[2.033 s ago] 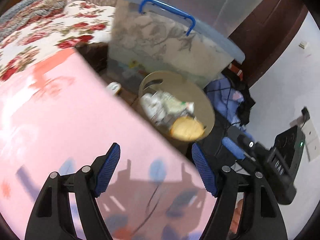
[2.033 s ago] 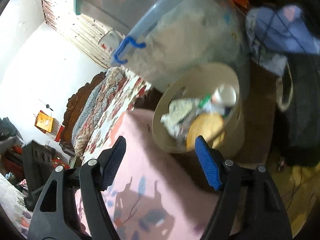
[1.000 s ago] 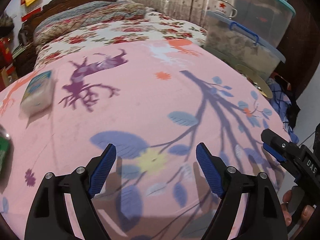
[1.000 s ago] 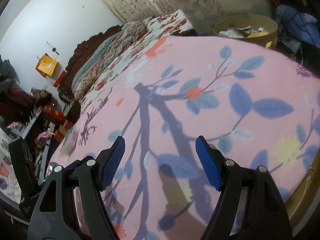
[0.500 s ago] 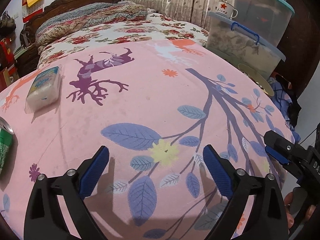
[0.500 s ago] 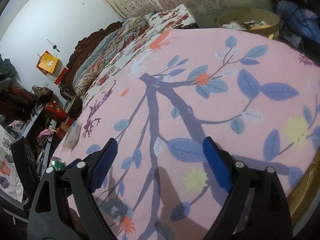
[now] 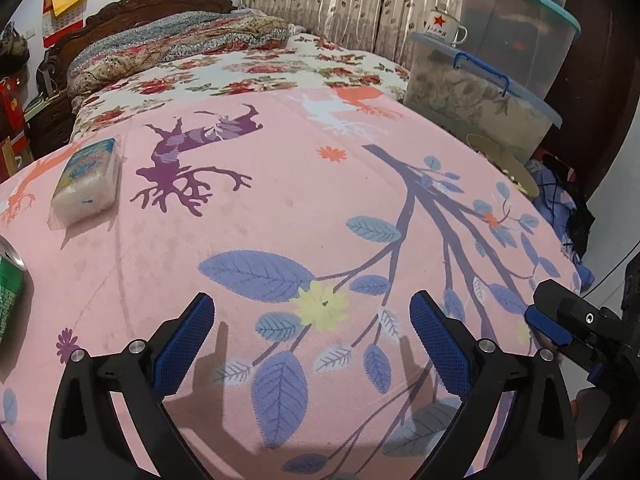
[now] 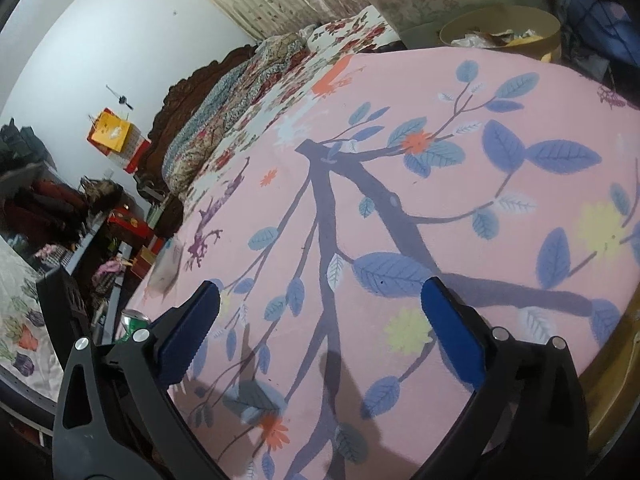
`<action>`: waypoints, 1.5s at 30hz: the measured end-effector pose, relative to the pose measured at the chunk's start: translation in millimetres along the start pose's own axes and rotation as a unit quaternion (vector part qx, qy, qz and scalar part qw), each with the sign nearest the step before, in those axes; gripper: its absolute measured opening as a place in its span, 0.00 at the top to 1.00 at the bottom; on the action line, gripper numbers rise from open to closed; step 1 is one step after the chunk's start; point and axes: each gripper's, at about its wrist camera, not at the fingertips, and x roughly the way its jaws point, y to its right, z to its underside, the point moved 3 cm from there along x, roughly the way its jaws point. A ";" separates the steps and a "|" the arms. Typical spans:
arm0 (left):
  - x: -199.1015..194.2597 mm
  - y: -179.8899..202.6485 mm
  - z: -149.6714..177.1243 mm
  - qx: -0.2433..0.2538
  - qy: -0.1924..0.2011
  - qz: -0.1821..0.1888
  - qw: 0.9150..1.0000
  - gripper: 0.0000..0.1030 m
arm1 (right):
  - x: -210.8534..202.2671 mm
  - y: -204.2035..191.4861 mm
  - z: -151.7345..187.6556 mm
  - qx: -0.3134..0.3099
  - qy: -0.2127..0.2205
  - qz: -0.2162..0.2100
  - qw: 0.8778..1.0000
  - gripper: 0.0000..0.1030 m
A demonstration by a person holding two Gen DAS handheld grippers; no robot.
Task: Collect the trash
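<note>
Hovering over soft pink leaf-printed counter (image 7: 280, 216), left gripper (image 7: 312, 338) wide, empty; right gripper (image 8: 320, 330) opening, empty. Far left of left jaws: crinkly tissue pack (image 7: 86, 180), ribbed green can (image 7: 10, 292). Beyond right jaws: round tan bin (image 8: 500, 26).

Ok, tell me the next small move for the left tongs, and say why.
Probably swing the left tongs toward the green can at the left edge of the pink cloth. Both tongs are empty; the left stands wide open, the right tongs are opening. The can looks like trash, and the bin waits beyond the far edge.
</note>
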 end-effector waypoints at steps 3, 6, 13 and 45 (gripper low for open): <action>-1.8 0.0 0.2 0.000 0.004 0.003 1.000 0.08 | -0.1 0.3 0.6 0.001 0.003 -0.002 1.000 0.03; -2.7 0.3 0.2 0.004 0.004 -0.007 1.000 0.08 | 0.1 0.0 0.9 -0.001 0.003 -0.002 1.000 0.03; -6.7 0.1 0.5 0.009 0.010 -0.020 1.000 0.08 | 0.8 -1.9 2.9 -0.006 0.005 0.001 1.000 0.03; -9.0 4.2 1.8 0.018 0.020 -0.050 0.998 0.08 | 4.5 -5.9 2.8 -0.023 0.006 0.015 1.000 0.03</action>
